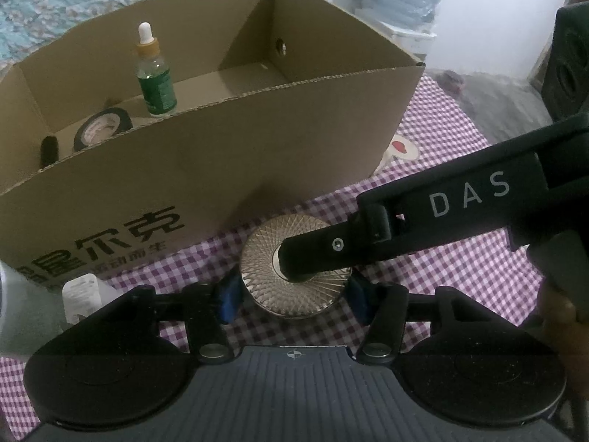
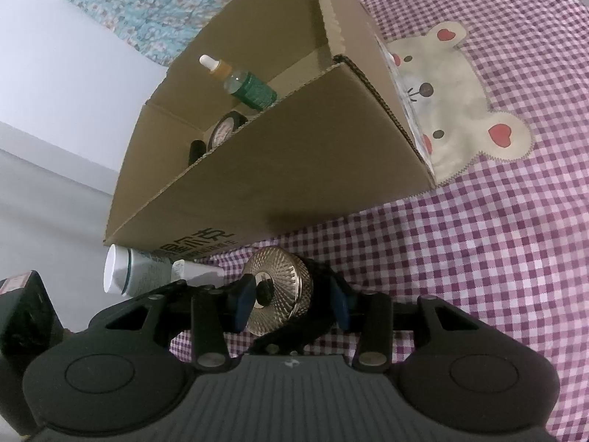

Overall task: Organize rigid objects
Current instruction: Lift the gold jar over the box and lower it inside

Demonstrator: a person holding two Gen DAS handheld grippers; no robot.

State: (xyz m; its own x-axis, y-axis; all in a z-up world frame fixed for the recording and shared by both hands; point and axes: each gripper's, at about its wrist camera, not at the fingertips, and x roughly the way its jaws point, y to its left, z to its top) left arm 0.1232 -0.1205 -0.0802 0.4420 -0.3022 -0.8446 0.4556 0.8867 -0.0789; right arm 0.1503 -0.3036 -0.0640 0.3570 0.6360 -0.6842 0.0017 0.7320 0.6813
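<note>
A round gold jar with a ribbed lid (image 1: pixel 294 276) stands on the checked cloth just in front of the cardboard box (image 1: pixel 228 158). My left gripper (image 1: pixel 292 294) brackets it, its blue pads on both sides of the jar. My right gripper (image 2: pixel 291 300) holds the same jar (image 2: pixel 279 287) from above and below; one finger (image 1: pixel 316 254) lies across the lid in the left wrist view. Inside the box stand a green dropper bottle (image 1: pixel 154 73), a black tape roll (image 1: pixel 101 129) and a black cylinder (image 1: pixel 48 151).
A white tube (image 2: pixel 140 274) lies on the cloth left of the jar, by the box's front wall. The cloth has a bear patch (image 2: pixel 452 99) right of the box. A dark speaker (image 1: pixel 570 62) stands at far right.
</note>
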